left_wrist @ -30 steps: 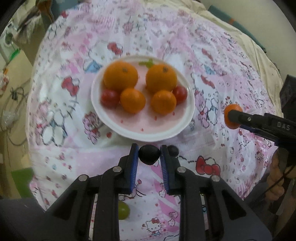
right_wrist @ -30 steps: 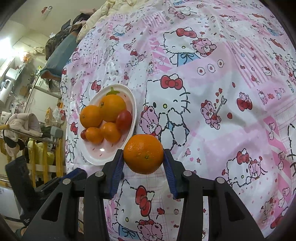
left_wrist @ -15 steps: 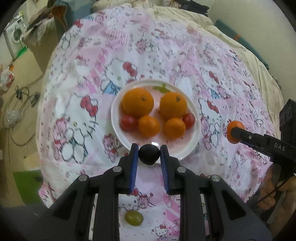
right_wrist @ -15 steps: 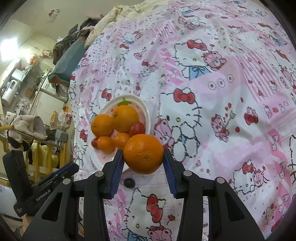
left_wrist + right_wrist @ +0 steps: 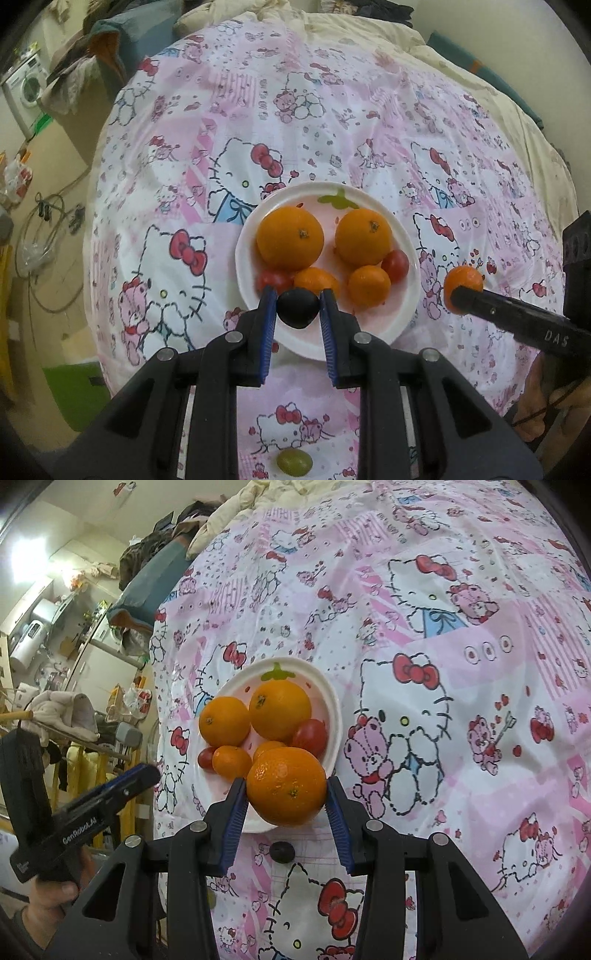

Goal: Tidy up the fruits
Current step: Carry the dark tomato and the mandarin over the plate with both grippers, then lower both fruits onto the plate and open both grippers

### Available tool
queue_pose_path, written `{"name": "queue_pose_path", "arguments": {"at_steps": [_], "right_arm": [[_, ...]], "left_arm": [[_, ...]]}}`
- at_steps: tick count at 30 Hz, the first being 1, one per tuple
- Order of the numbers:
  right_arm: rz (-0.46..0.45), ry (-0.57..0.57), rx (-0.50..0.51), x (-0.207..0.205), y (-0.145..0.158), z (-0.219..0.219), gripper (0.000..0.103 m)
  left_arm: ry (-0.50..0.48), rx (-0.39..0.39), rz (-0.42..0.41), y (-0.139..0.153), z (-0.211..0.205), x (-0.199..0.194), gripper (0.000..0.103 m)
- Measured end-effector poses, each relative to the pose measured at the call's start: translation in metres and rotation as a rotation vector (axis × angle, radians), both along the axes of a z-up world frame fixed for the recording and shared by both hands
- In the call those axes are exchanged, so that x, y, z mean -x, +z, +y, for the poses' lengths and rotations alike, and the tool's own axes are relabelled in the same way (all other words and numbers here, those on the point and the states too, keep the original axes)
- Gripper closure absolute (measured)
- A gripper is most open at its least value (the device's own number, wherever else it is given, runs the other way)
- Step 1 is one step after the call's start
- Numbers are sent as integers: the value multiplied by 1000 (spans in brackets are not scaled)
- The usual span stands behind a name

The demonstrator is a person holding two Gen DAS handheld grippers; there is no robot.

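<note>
Above the plate [image 5: 406,314], both claws have advanced: left claw [image 5: 297,309] clamps a dark grape [image 5: 297,308], right claw [image 5: 284,794] an orange [image 5: 286,785]; release should follow.

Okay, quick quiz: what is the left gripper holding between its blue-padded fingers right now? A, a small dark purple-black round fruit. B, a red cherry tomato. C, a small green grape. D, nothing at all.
A: the left gripper is shut on the small dark purple-black round fruit, held at the near edge of the white round plate; the small green grape lies on the pink cartoon-print tablecloth.
</note>
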State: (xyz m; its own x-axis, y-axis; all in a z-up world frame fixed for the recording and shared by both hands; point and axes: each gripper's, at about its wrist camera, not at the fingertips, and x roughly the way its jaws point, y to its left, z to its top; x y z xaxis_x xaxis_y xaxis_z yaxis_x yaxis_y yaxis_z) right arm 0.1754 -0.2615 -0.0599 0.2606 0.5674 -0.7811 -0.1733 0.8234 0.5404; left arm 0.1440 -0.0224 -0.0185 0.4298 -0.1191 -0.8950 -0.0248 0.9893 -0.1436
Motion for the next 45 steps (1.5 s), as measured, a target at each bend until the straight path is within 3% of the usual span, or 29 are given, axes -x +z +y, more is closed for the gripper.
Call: {"name": "queue_pose_path", "arguments": {"at_steps": [13,23,33,36,37,45], "right_arm": [[56,32,-2,-8,-24,16,59],[97,105,-4,-11,-39,42,58],[141,141,-38,-9,-46,55,56],[146,101,-87,-10,-41,45,34],[142,92,-90,-10,-40,43,32],[131,-10,-91,-11,-33,7,32]], "left_arm": [[-10,87,15,-30,-1,-11,83],[-67,60,-18,-25,-12,-8,83],[-8,100,-24,-22,3,-16,83],[-3,118,-29,-20,1,-23,83],[-3,122,-32,-19,-1,-25,83],[-38,113,-41,-22,-27,-49,83]]}}
